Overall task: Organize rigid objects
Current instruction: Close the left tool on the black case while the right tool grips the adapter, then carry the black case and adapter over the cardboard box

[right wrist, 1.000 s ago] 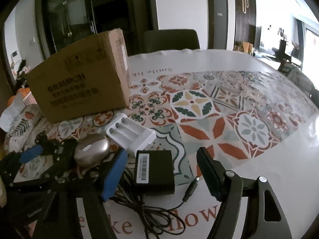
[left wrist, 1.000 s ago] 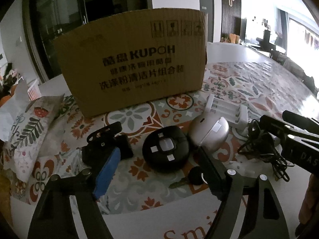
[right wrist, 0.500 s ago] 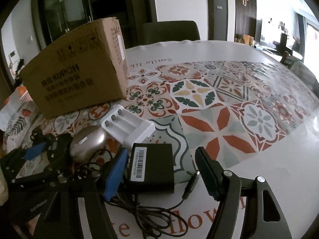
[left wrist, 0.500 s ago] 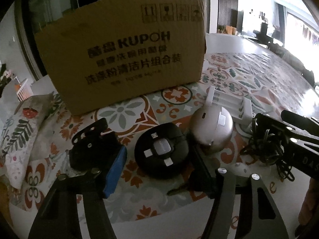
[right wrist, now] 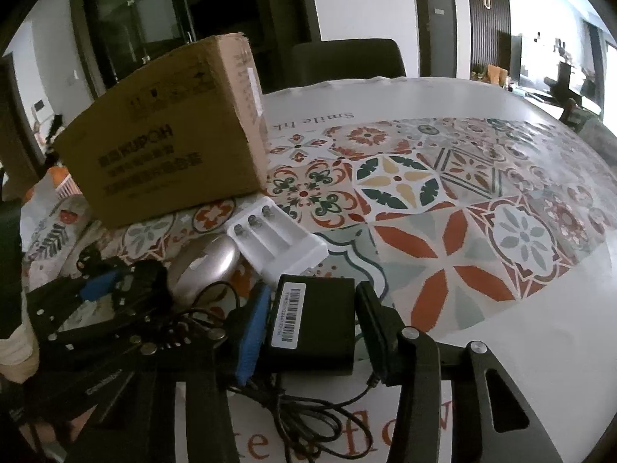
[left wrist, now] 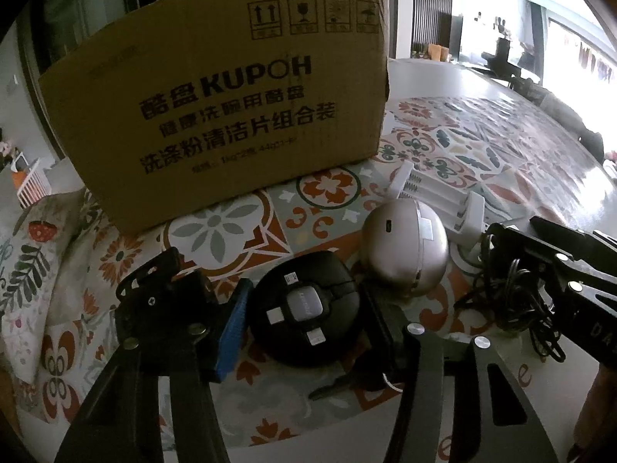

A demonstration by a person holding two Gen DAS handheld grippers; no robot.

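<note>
Table (right wrist: 482, 92): large, white-edged, covered by a tablecloth (right wrist: 443, 231) printed with tile motifs in orange, green and cream. Dark chair (right wrist: 347, 61) at the far edge, 12 o'clock in the right wrist view. Dark glass-fronted cabinet (right wrist: 146, 19) at 11 o'clock. White wall (right wrist: 366, 0) behind the chair; dark door (right wrist: 443, 15) at 1 o'clock beside a slatted dark panel (right wrist: 489, 11). Bright windows (left wrist: 578, 50) at 2 o'clock, daylight glaring on the tabletop.

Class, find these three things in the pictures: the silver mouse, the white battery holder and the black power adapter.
silver mouse (left wrist: 405, 250), left wrist view, on its rounded top.
white battery holder (right wrist: 275, 241), right wrist view, on its slotted tray.
black power adapter (right wrist: 320, 320), right wrist view, on its flat top face.
</note>
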